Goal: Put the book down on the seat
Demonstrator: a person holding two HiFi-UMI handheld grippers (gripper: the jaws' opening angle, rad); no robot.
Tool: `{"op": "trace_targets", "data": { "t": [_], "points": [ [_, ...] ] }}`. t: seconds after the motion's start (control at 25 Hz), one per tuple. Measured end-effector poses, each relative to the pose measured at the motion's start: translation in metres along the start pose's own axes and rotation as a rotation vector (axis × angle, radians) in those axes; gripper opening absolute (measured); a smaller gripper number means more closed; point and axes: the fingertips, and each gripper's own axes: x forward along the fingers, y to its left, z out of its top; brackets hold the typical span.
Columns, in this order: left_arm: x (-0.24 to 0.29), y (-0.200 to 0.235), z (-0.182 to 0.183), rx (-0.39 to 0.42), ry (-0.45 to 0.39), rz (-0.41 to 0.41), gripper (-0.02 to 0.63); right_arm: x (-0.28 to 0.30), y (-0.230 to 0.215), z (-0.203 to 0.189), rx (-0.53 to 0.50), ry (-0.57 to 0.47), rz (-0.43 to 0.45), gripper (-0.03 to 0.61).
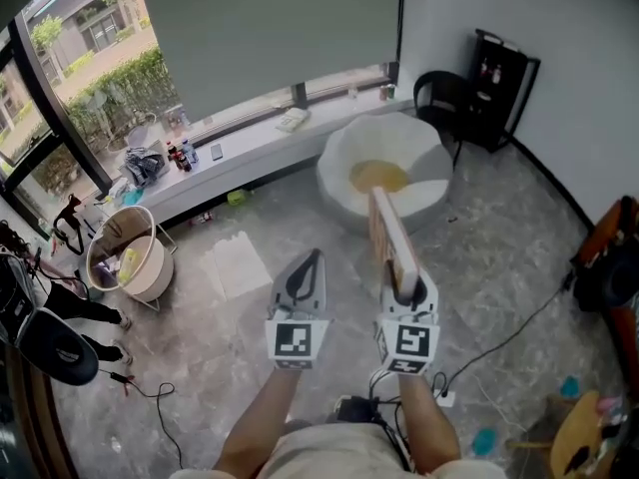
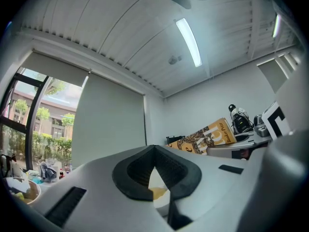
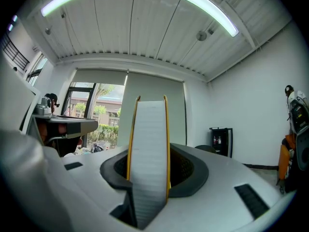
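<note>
I had the book (image 1: 391, 230) clamped on edge in the right gripper (image 1: 404, 289), short of the seat (image 1: 337, 160) | left gripper (image 1: 312, 259) closed, empty, likewise short.

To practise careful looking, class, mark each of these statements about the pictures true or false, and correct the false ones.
1. The right gripper grips the book edge-up. True.
2. The book lies on the white seat. False: it is held in the air, short of the seat.
3. The left gripper holds a cup. False: its jaws are together with nothing between them.
4. The seat has a yellow centre. True.
5. A black chair stands behind the seat, by the wall. True.
</note>
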Motion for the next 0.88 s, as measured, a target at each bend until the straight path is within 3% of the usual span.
{"op": "trace_targets", "data": {
  "t": [0.48, 0.88],
  "points": [
    [0.072, 0.016, -0.025, -0.018, 0.006, 0.0, 0.006, 0.072, -0.026, -0.019, -0.002, 0.028, -0.008, 0.144],
    [0.159, 0.092, -0.045, -0.021, -0.013, -0.035, 0.006, 0.179, -0.004, -0.02, -0.034, 0.04, -0.031, 0.144]
  ]
}}
